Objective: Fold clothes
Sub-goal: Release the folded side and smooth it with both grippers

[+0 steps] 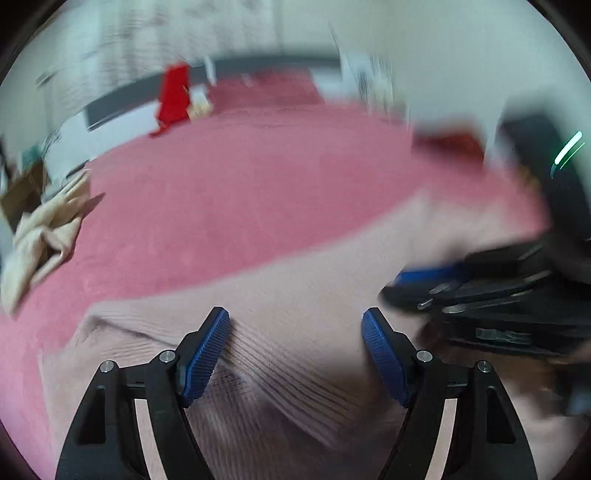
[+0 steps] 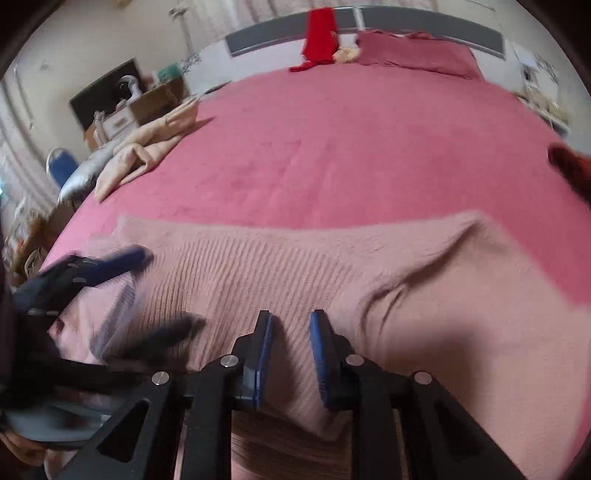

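1. A pale pink ribbed knit sweater lies spread on a pink bedspread, filling the near edge of the bed.
2. The left gripper hangs over the knit, jaws wide apart, nothing between them.
3. The right gripper stands narrowly parted above the sweater, gripping nothing.
4. A beige garment lies crumpled at ten o'clock; a red garment at twelve.

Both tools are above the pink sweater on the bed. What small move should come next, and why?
Probably lower the left tool onto the sweater and close on an edge. Its jaws stand wide with only flat knit below them and nothing gripped. The right tool has a narrow gap and holds nothing either. The sweater lies spread on the bed, so a fold seems to need a fresh grip.
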A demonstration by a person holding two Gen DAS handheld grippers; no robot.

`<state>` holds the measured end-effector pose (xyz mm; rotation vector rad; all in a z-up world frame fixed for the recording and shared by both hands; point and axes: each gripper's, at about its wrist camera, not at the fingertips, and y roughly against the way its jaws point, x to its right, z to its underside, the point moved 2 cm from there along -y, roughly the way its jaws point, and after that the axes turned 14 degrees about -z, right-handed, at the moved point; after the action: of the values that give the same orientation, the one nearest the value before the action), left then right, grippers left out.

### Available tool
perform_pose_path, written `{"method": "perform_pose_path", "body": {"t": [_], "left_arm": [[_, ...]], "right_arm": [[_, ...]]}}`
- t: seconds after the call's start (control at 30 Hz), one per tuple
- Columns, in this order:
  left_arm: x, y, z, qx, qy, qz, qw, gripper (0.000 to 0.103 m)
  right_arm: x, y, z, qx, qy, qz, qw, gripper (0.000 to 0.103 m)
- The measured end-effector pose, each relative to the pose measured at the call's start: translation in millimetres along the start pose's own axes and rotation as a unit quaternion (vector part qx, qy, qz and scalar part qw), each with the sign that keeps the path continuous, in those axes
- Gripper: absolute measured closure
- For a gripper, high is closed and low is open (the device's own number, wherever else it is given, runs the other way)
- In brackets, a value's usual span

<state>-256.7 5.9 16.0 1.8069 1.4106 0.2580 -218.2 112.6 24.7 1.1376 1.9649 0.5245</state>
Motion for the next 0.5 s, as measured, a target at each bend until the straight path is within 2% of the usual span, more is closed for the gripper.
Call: {"method": "perform_pose_path", "body": {"t": [0.07,0.13,0.2,0.23,0.33,0.4,0.5], "left_arm": [[-18,-8,-4,0.004,0.026,0.014,0.9995,0.014],[-40,-11,-2,-0.006,0.05,0.037,0.9981,0.014],[-54,-16,-1,-0.016,0.038,0.04,0.9983,0.01],[-60,-21,0,-0.023,0.026,0.043,0.9985,0.003],[-68,-24,-1,-0.04,0.042,0.064,0.9963,0.001],[-73,-22,-2,-0.046,0.065,0.074,0.994,0.002],[-75,0,-10,0.007,0.114,0.085,0.9897,0.002]], "right_arm": [[-8,2,8,0.016,-0.005,-0.026,1.0,0.073],[-12,4,13,0.016,0.005,-0.035,0.999,0.073],[-15,6,19,0.012,0.016,-0.045,0.999,0.073],[-17,6,19,0.008,0.02,-0.053,0.998,0.073],[-21,-1,14,-0.007,0.032,-0.071,0.997,0.073],[-11,14,12,-0.014,0.031,-0.077,0.996,0.073],[-8,37,-2,0.041,0.013,-0.095,0.995,0.073]]}}
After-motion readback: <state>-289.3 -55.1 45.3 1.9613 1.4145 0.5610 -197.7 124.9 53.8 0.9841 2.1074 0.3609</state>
